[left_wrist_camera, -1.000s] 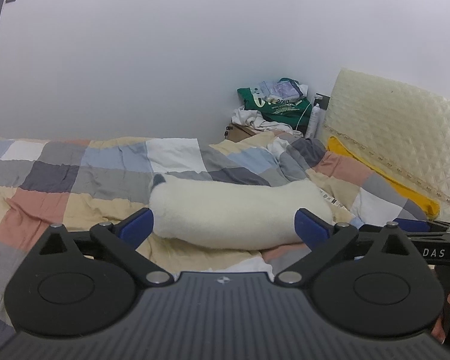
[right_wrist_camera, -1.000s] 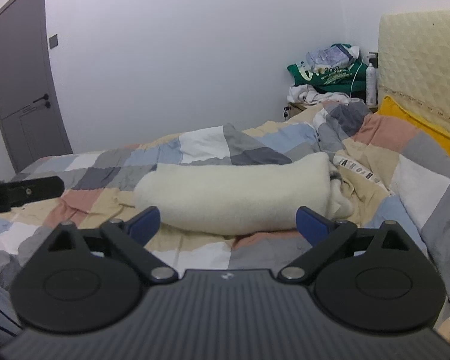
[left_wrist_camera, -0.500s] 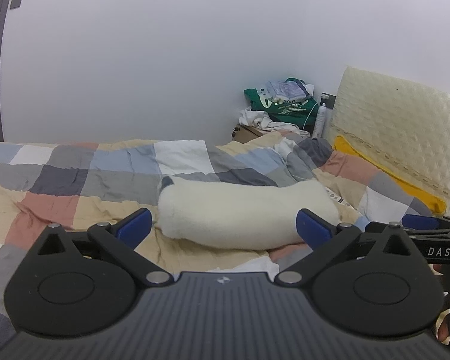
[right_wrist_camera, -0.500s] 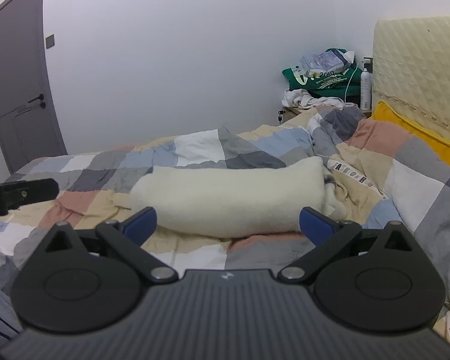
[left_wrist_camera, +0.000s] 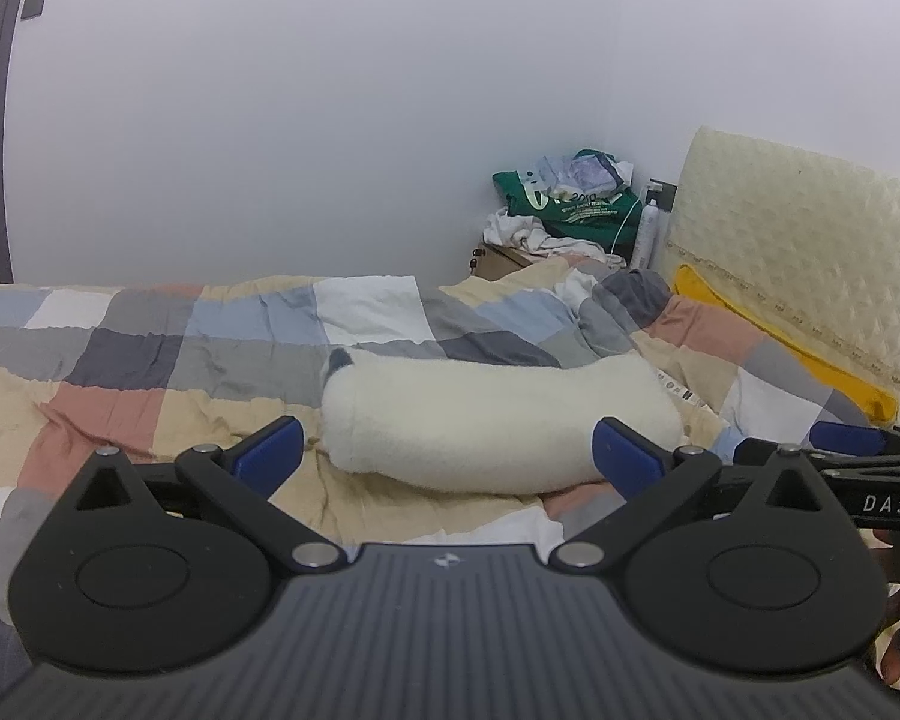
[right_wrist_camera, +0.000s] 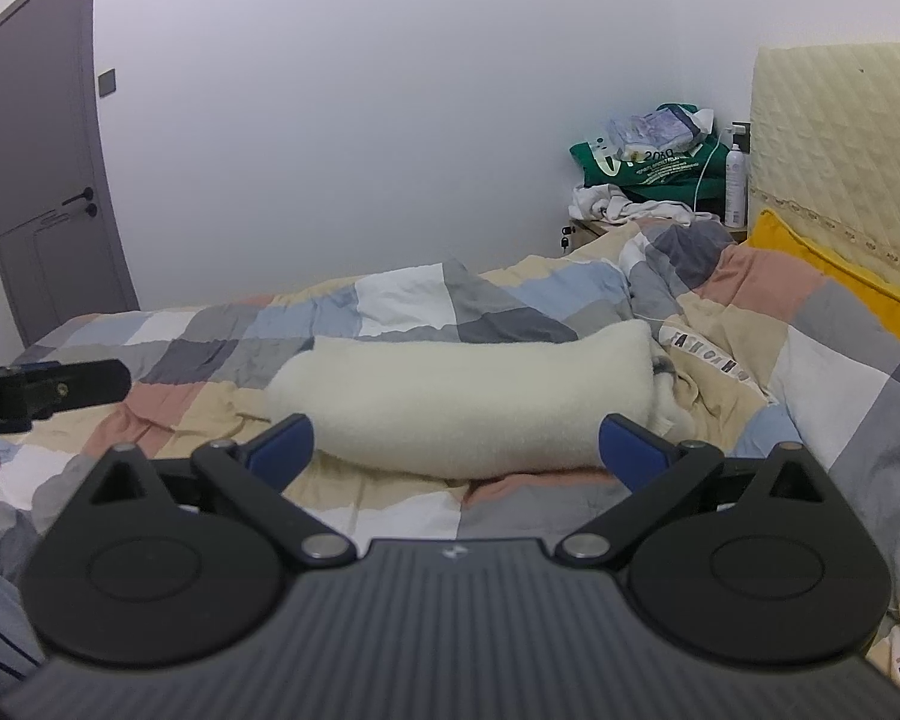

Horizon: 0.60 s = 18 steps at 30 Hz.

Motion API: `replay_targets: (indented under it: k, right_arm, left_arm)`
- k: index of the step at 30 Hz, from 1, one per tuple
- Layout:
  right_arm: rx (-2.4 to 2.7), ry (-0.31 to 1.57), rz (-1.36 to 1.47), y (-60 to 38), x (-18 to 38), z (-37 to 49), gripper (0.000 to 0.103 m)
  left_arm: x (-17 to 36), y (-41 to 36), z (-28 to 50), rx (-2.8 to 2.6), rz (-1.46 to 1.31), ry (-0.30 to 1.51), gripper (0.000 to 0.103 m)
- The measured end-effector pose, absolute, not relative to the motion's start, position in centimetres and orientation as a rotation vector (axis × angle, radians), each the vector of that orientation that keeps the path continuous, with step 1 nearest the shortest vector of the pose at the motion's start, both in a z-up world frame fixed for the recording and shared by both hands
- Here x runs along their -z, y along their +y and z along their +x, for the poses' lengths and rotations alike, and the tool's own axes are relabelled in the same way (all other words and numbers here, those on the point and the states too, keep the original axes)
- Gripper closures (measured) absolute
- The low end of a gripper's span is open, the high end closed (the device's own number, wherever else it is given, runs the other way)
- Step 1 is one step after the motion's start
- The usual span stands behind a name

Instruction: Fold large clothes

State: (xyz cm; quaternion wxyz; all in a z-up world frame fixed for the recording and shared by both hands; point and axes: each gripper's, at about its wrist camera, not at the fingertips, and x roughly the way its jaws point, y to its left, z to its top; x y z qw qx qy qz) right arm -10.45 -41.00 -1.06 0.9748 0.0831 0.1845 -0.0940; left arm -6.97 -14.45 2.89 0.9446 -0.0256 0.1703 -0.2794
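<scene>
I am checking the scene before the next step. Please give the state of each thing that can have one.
white fleece garment: folded into a thick bundle, lying on the quilt
left gripper: open, empty
right gripper: open, empty
checked quilt: spread, wrinkled
grey door: closed

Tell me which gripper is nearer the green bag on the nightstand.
Right, though narrowly. The right gripper sits toward the headboard side where the green bag lies; the left gripper is farther toward the door side.
</scene>
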Motion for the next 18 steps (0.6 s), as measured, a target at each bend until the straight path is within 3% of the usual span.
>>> replay_targets:
  k: [18]
  right_arm:
    - [0.183, 0.383, 0.181, -41.36, 1.35, -10.09, 0.0]
  left_arm:
    - [-2.88, -14.63, -6.96, 0.559, -0.057, 0.342, 0.0]
